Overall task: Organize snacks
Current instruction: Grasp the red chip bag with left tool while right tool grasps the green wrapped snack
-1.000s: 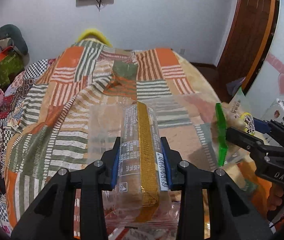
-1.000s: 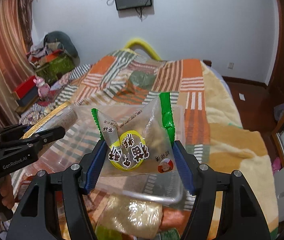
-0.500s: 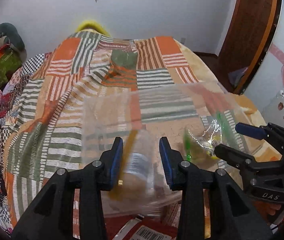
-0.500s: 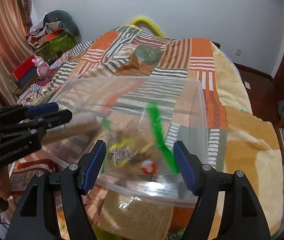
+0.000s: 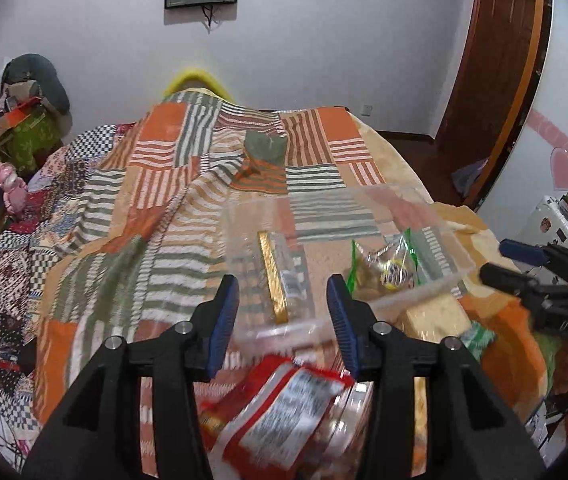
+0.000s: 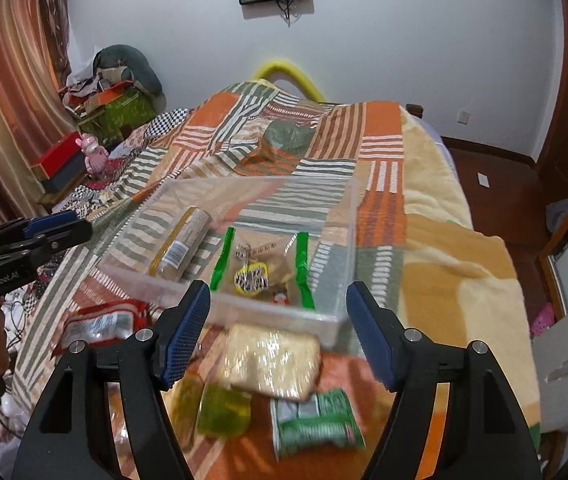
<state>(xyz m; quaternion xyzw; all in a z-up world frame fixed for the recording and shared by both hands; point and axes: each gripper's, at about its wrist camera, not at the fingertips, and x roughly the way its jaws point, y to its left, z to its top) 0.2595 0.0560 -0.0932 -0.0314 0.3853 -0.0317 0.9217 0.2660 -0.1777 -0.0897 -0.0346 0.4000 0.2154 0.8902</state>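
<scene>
Hovering with empty, opening left claw (image 5: 282,316) over red packet (image 5: 279,412) lying just below, right claw (image 6: 277,332) spread above bread packet (image 6: 271,364)

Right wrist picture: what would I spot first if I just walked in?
Probably the clear plastic box in the middle of the striped bedspread, with a gold-striped snack tube and a green-edged snack bag lying inside. In front of it, more snacks sit loose, like the pale cracker pack.
</scene>
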